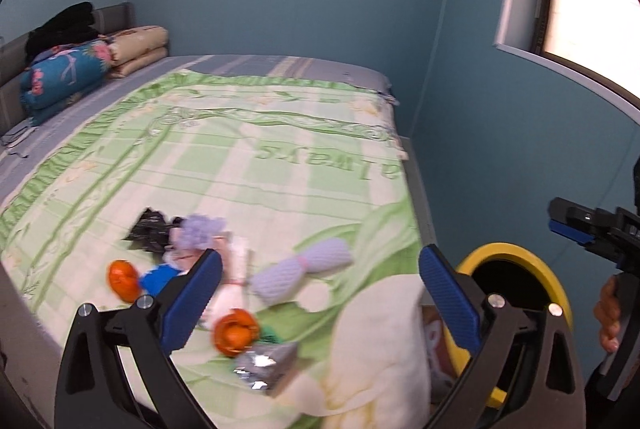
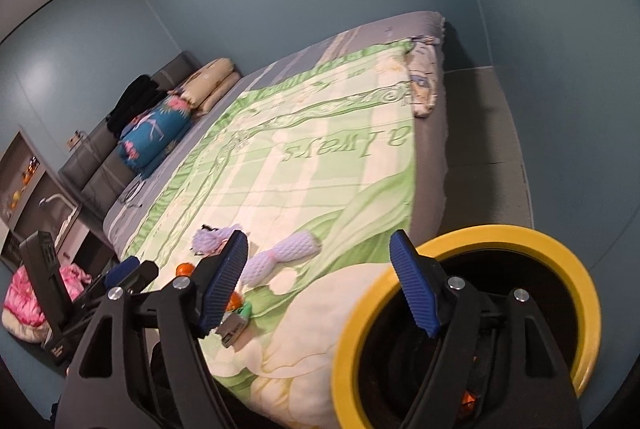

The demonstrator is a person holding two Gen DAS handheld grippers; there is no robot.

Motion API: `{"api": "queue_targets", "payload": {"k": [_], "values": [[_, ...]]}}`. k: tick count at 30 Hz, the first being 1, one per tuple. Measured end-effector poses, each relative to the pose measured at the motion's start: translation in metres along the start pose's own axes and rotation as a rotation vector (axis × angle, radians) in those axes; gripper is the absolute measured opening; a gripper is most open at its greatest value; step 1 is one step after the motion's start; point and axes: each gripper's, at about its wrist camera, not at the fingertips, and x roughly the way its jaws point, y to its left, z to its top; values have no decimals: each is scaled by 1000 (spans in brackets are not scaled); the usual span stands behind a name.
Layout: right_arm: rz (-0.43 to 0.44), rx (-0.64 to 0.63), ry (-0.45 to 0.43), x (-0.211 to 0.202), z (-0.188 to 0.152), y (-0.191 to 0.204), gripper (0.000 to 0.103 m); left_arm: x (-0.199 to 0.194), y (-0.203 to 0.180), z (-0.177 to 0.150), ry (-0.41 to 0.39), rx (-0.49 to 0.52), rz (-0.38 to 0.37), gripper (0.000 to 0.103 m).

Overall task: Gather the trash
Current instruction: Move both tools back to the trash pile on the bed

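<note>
Now both grippers, left (image 1: pixel 320 293) and right (image 2: pixel 316 281), gape empty; orange peel scraps (image 1: pixel 236 333) ahead, yellow-rimmed round bin (image 2: pixel 460 329) beneath right for dropping.

Right gripper (image 2: pixel 318 277) fingers apart, empty, beside yellow-rimmed bin (image 2: pixel 460 241); blurred, perhaps foam, wrapper (image 2: pixel 280 253) on bed (image 2: pixel 320 157).

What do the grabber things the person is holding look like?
Each gripper is a black plastic frame shaped like a wide V, with triangle cutouts and shiny round silver bolts at the joints. The left gripper and right gripper both end in two flat fingers covered with ribbed bright blue pads. The right one has a chunky black handle, gripped by a hand. No sleeves or cables show clearly.
</note>
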Motion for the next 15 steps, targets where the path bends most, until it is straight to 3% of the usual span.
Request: {"api": "queue_targets", "payload": {"k": [15], "values": [[52,-120,86,53,-1,71,70,-1,118,-7,11,-164,189,95]]}}
